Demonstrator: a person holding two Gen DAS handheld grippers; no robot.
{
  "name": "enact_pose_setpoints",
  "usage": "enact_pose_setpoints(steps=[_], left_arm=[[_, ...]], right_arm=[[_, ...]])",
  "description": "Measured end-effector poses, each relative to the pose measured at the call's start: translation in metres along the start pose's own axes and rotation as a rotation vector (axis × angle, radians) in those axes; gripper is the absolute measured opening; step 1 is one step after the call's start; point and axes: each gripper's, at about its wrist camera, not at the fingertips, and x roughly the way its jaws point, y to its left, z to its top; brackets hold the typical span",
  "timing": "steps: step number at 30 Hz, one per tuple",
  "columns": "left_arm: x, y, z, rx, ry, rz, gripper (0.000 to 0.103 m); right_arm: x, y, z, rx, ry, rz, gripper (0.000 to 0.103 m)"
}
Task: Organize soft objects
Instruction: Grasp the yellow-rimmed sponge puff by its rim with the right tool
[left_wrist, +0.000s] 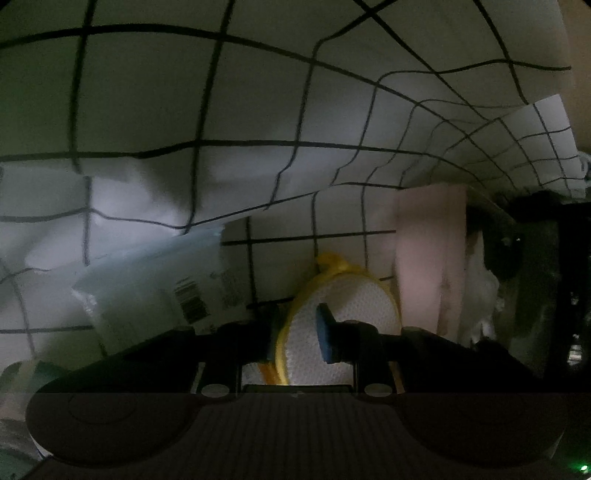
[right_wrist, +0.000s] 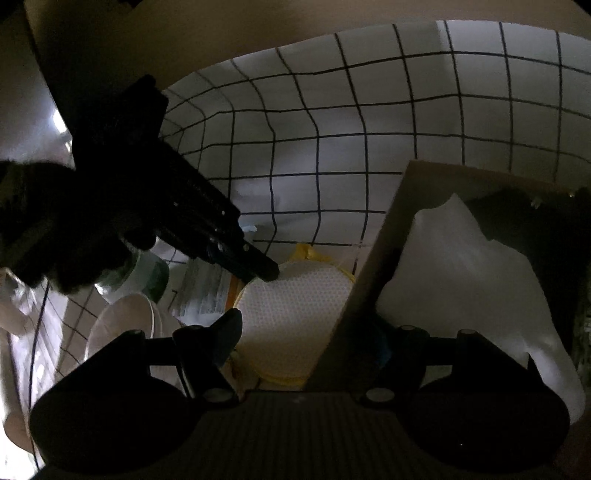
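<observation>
Sponge-wise, the left hand-held gripper (left_wrist: 295, 334) is narrowed around the round yellow-rimmed sponge (left_wrist: 347, 314), which stands on edge on the gridded cloth (left_wrist: 147, 110) between a plastic packet (left_wrist: 159, 291) and a pink box wall (left_wrist: 430, 254). One blue pad (left_wrist: 325, 334) lies flat on the mesh face; the other side is too dark to say whether it bites yet, so I'd call it pinching but not confirmed. My take: squeeze only until the foam gives a little, then lift straight up so the rim doesn't drag the packet along. The right hand-held gripper (right_wrist: 306, 350) is spread wide, straddling the box wall and gripping nothing, with white soft stuff (right_wrist: 461, 280) already inside the box. Probably keep that one steadying the box so the sponge drops in cleanly.
</observation>
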Motion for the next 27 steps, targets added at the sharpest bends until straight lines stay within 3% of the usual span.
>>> enact_pose_setpoints(steps=[3,6,11,17,22,27], left_arm=[[-0.001,0.0,0.001,-0.026,-0.007,-0.039,0.033],[-0.005,-0.002,0.0,-0.008,0.003,-0.053,0.033],[-0.023,-0.005,-0.006,0.016,0.01,-0.11,0.025],[-0.037,-0.022,-0.015,0.077,0.001,-0.26,0.017],[-0.021,-0.045,-0.018,0.096,-0.003,-0.16,0.017],[-0.012,-0.05,-0.021,0.022,-0.003,-0.116,0.018]], right_arm=[[-0.001,0.001,-0.003,0.0,-0.009,-0.001,0.072],[-0.002,-0.001,-0.003,0.014,-0.012,0.012,0.072],[-0.005,-0.004,-0.005,0.024,-0.017,0.027,0.072],[-0.006,-0.004,-0.005,0.03,-0.018,0.033,0.072],[-0.007,-0.004,-0.005,0.029,-0.015,0.035,0.072],[-0.013,0.002,-0.006,0.018,-0.017,0.027,0.072]])
